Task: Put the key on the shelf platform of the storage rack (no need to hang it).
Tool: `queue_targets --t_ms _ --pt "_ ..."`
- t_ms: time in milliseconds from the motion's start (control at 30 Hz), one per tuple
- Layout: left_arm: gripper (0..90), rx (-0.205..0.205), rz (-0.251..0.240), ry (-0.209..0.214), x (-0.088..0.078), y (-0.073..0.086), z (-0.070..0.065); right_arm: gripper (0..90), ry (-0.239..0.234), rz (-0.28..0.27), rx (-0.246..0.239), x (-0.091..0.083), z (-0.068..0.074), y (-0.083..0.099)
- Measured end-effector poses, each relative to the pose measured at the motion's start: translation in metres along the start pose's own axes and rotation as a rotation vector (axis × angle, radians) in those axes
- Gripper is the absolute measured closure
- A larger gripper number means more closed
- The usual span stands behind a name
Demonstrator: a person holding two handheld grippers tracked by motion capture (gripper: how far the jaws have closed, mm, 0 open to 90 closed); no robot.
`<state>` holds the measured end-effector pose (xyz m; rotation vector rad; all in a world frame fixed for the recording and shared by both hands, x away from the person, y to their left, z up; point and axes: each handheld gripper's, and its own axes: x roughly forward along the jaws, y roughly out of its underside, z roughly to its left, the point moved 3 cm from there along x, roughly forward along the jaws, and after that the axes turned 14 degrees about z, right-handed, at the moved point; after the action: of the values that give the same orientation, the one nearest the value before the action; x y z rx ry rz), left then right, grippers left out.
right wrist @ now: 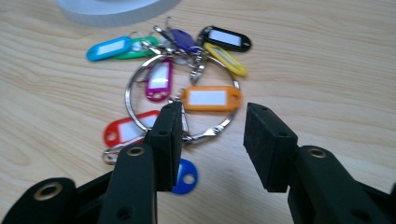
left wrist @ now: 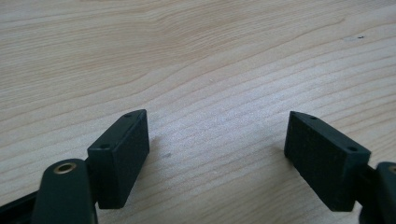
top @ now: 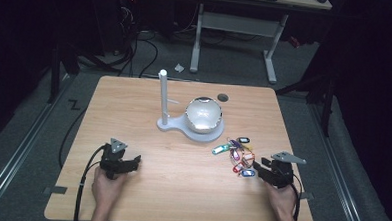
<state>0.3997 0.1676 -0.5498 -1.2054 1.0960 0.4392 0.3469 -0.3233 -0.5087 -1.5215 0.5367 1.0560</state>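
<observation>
A big metal key ring (right wrist: 133,79) lies on the wooden table (top: 181,180), carrying several coloured tags: light blue, green, black, yellow, magenta, orange (right wrist: 211,97) and red (right wrist: 122,130). In the high view the bunch (top: 238,155) lies right of centre. My right gripper (right wrist: 214,109) hovers at its near edge, jaws partly apart, the ring's near arc just beyond the tips and nothing pinched. A blue tag (right wrist: 185,176) lies under its left jaw. In the high view the right gripper (top: 259,171) points left at the bunch. My left gripper (left wrist: 217,115) is open over bare wood, at the front left in the high view (top: 133,164).
A white stand (top: 169,123) with an upright post (top: 162,94) and a shiny dome (top: 203,114) sits mid-table behind the keys. A dark round hole (top: 223,97) marks the table's back. Cables trail off the table's front edge from both grippers.
</observation>
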Motion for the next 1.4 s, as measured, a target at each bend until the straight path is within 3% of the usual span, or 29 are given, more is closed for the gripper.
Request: queue_targets --t_ms 500,733,933,1133,1400 --pt "22.6 -0.001 -0.001 0.0 0.0 0.0 0.0 63.8 -0.094 0.01 -0.096 0.016 0.035 -0.025" --pt "22.5 0.0 -0.001 0.0 0.0 0.0 0.0 66.3 -0.099 0.054 -0.126 0.034 0.047 -0.032" --pt "22.5 0.0 -0.001 0.0 0.0 0.0 0.0 69.1 -0.085 0.077 -0.144 0.043 0.05 -0.035" --pt "22.5 0.0 -0.001 0.0 0.0 0.0 0.0 72.0 -0.088 0.101 -0.125 0.049 0.048 -0.035" --pt "21.9 0.002 0.0 0.0 0.0 0.0 0.0 83.6 -0.068 0.112 -0.127 0.054 0.046 -0.034"
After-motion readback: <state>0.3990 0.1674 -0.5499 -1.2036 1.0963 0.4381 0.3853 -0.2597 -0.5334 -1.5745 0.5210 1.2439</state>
